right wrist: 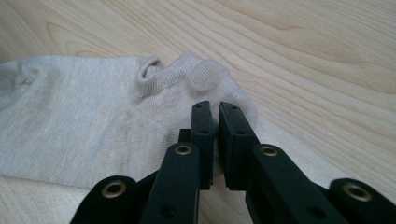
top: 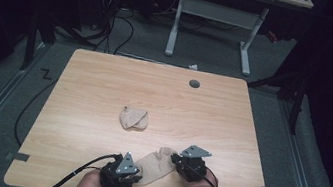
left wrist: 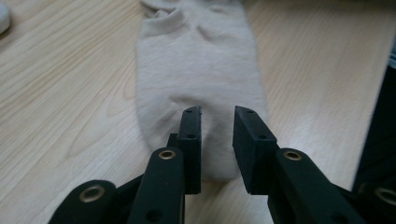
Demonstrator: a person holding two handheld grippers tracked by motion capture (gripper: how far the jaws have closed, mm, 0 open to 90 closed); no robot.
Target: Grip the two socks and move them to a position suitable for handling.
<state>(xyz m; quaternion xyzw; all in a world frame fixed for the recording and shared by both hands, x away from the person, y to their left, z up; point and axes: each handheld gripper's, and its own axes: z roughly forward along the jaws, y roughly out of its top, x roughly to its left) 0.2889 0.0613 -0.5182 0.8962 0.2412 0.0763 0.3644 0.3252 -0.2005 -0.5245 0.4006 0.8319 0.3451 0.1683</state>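
Your beige sock (top: 157, 164) lies flat near the front edge of the table (top: 94, 87), stretched between your 2 hands, its long axis running from lower left to upper right in the high view. Your left hand-held gripper (left wrist: 217, 122) is at the sock's rounded toe end; in the left gripper view its jaws stand apart with a clear gap, the toe lies between and under them, and the pads do not press on the fabric. Your right hand-held gripper (right wrist: 217, 119) is at the other end, by the cuff opening; in the right gripper view its jaws are nearly together, leaving only a thin slit, and they sit over the heel edge of the sock; whether a fold of fabric is pinched in that slit I cannot tell. A second beige sock (top: 133, 118), folded into a small bundle, rests near the middle of the table, well apart from both of your hand-held grippers. A grey round grommet (top: 194, 84) is set in the table near its far edge
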